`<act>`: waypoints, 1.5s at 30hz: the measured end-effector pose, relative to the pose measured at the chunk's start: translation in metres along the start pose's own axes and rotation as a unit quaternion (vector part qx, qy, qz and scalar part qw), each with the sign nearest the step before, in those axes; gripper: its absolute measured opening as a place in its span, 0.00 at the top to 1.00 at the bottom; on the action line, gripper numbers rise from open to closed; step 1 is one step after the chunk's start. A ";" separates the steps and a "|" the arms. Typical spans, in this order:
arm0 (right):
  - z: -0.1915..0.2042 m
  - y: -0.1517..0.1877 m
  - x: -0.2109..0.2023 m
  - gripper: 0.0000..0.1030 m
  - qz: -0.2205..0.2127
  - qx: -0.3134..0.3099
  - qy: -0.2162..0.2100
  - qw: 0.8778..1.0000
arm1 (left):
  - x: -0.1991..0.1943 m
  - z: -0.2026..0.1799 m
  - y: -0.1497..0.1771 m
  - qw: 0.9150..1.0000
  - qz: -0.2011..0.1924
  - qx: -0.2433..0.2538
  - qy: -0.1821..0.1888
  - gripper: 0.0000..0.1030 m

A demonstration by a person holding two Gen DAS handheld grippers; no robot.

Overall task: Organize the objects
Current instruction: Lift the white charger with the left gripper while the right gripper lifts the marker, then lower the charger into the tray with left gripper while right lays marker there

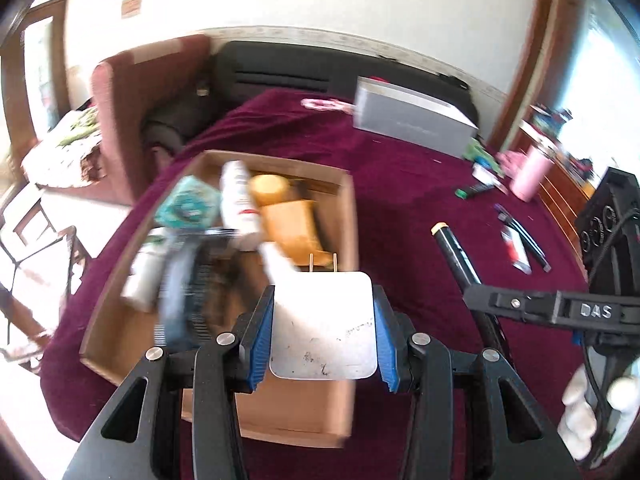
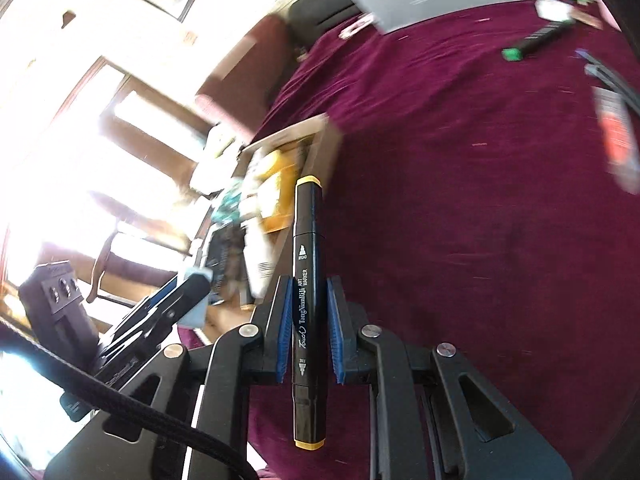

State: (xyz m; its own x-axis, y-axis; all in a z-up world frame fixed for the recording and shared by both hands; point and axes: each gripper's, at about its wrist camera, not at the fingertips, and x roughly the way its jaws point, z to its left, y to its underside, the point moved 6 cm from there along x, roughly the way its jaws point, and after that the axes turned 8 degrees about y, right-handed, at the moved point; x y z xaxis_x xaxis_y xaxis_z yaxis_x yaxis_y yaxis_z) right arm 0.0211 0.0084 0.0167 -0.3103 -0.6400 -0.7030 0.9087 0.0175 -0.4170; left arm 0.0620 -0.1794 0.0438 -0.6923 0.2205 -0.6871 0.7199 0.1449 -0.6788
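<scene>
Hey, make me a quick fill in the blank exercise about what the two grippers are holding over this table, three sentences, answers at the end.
1. The left gripper is shut on a white ____ with two metal prongs.
2. The right gripper grips a black art marker whose end caps are ____.
3. The cardboard box of items sits on a ____ coloured tablecloth.

Missing words: charger plug; yellow; maroon
</scene>
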 end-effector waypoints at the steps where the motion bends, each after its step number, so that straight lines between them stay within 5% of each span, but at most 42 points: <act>1: 0.011 -0.001 0.007 0.85 0.007 -0.007 -0.006 1.000 | 0.000 0.011 0.001 1.000 0.000 -0.009 -0.005 0.62; 14: 0.095 0.018 0.085 0.85 0.072 -0.073 -0.002 0.995 | 0.027 0.077 0.022 0.997 0.039 -0.059 -0.035 0.62; 31: 0.094 0.016 0.119 0.85 0.061 -0.138 0.095 0.984 | 0.040 0.071 0.028 0.997 0.045 -0.032 -0.052 0.61; 45: 0.099 0.002 0.135 0.83 0.057 -0.141 0.105 0.983 | 0.042 0.077 0.024 0.996 0.047 -0.068 -0.026 0.49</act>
State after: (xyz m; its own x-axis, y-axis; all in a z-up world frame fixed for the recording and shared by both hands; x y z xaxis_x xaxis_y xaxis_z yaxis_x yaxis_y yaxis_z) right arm 0.0089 -0.1545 -0.0221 -0.2891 -0.4491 -0.8454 0.8366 0.3107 -0.4512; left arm 0.0460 -0.2407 -0.0214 -0.6200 0.1895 -0.7614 0.7797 0.2568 -0.5710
